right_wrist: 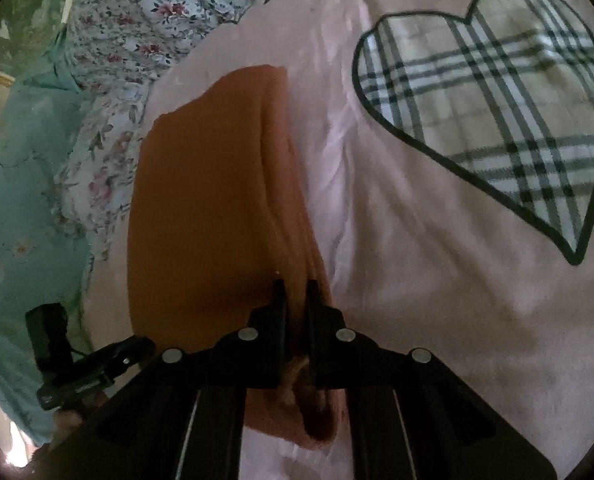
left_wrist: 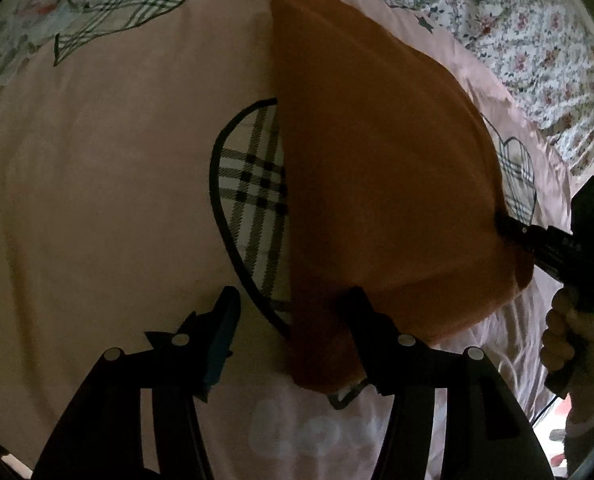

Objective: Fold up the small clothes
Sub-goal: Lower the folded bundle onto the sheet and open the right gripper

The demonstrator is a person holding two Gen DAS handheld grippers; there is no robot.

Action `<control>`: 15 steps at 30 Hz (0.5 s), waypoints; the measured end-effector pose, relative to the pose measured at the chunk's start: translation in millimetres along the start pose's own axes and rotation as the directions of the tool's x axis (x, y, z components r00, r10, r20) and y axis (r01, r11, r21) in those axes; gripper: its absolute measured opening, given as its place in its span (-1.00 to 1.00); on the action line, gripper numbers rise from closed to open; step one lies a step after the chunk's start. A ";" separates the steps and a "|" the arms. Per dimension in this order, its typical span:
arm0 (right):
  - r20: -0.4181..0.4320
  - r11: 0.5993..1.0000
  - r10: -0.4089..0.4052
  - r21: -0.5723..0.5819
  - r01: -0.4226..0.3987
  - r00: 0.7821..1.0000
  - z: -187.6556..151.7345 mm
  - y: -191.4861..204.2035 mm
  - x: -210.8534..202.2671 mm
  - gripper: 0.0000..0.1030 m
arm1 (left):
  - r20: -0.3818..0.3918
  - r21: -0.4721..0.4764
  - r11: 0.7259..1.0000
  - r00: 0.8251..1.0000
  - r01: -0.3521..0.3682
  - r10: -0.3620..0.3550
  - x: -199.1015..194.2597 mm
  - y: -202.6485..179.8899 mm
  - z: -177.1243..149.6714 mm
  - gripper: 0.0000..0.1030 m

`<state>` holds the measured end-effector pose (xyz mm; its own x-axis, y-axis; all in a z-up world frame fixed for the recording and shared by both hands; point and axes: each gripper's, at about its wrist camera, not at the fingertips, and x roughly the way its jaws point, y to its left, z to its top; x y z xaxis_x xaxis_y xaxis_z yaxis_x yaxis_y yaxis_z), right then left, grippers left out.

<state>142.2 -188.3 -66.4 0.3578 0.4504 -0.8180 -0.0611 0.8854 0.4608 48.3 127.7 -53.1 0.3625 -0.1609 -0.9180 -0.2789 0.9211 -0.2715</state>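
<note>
An orange garment (left_wrist: 377,184) lies folded on a pink bedcover (left_wrist: 97,200), partly covering a plaid heart print (left_wrist: 253,192). The left gripper (left_wrist: 293,312) is spread, its right finger resting on the cloth's near end and its left finger clear on the bedcover. The right gripper (right_wrist: 295,292) has its jaws pressed together, pinching the garment's right near edge. A floral sheet (left_wrist: 517,32) lies at the far right.
</note>
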 end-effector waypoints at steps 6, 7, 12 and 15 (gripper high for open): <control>-0.006 1.000 -0.018 -0.007 0.018 1.000 2.3 4.5 -5.4 -0.70 | 0.025 0.007 1.000 0.999 -0.022 0.021 -12.9 -7.2 -2.4 0.05; -0.002 0.999 -0.039 -0.005 0.039 0.999 2.9 6.5 -10.1 -0.61 | 0.041 0.015 1.000 0.999 -0.016 0.015 -19.5 -8.5 -2.0 0.04; 0.136 0.997 -0.025 -0.068 0.034 0.990 9.3 29.1 -48.1 -0.60 | 0.134 0.035 0.994 0.985 0.106 -0.110 -46.2 -19.5 8.0 0.04; 0.085 0.993 0.023 -0.115 -0.013 0.996 21.3 48.2 -33.7 -0.60 | 0.149 0.053 0.986 0.975 0.157 -0.163 -46.0 -31.4 20.0 0.04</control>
<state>147.1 -163.2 -9.3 0.4339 0.4590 -0.7753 -0.1721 0.8869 0.4287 58.1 113.3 3.4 0.5318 -0.2543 -0.8078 -0.1712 0.9019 -0.3966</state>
